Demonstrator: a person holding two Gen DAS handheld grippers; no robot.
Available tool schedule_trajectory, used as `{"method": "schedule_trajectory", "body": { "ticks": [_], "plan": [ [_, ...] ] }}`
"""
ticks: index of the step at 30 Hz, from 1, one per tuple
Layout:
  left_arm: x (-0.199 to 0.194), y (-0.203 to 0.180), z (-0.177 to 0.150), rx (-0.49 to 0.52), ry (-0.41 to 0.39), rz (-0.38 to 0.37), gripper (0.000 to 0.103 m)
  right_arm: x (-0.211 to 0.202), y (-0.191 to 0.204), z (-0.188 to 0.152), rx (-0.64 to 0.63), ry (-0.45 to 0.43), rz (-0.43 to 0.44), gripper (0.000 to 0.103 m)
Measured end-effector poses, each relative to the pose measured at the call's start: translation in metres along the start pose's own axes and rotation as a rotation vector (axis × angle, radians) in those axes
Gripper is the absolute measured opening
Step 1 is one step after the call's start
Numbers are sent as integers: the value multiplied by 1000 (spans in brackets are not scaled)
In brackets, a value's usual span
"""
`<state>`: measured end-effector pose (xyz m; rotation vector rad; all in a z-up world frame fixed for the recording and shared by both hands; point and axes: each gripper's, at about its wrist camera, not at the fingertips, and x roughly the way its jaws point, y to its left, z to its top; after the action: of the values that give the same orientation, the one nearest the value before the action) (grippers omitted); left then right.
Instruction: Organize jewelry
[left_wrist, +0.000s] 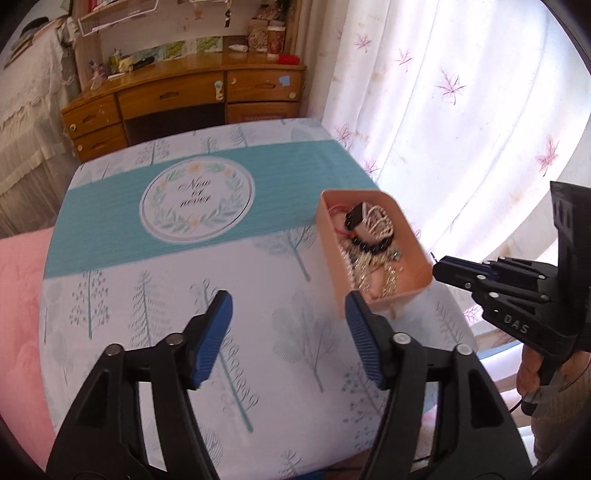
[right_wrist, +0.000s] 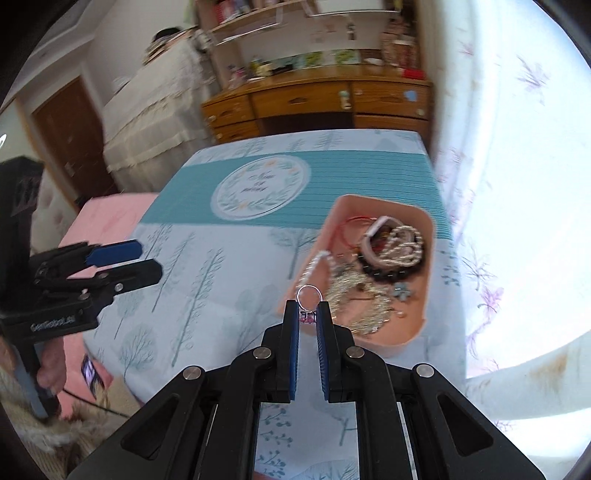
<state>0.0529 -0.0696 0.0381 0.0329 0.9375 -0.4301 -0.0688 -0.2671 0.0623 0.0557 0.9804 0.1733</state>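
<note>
Right gripper (right_wrist: 308, 314) clamped on a small silver ring (right_wrist: 308, 295) with a pink stone, just ahead of it the pink tray (right_wrist: 413, 332) of tangled necklaces and bracelets. Left gripper (left_wrist: 288, 332) wide apart, empty, tray beyond its right jaw. Probably mid-sorting; next, needs a resting place for the ring.

Bright daylight glares through the curtain (left_wrist: 461, 110); fisheye edges bend, slight blur.

Table (left_wrist: 177, 306) covered by a tree-patterned cloth with a teal band and round emblem; one pink tray (left_wrist: 334, 254) of jewelry rests near its right edge.
</note>
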Motion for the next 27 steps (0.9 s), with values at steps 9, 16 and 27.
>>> {"method": "schedule_trajectory", "body": {
  "ticks": [9, 16, 27],
  "plan": [
    [18, -14, 30, -30, -14, -26, 81, 19, -56, 19, 149, 59, -130, 9],
    [33, 0, 25, -89, 25, -12, 81, 43, -82, 19, 213, 119, -111, 10],
    [27, 15, -2, -137, 44, 12, 81, 52, -67, 3, 249, 147, -111, 19]
  ]
}}
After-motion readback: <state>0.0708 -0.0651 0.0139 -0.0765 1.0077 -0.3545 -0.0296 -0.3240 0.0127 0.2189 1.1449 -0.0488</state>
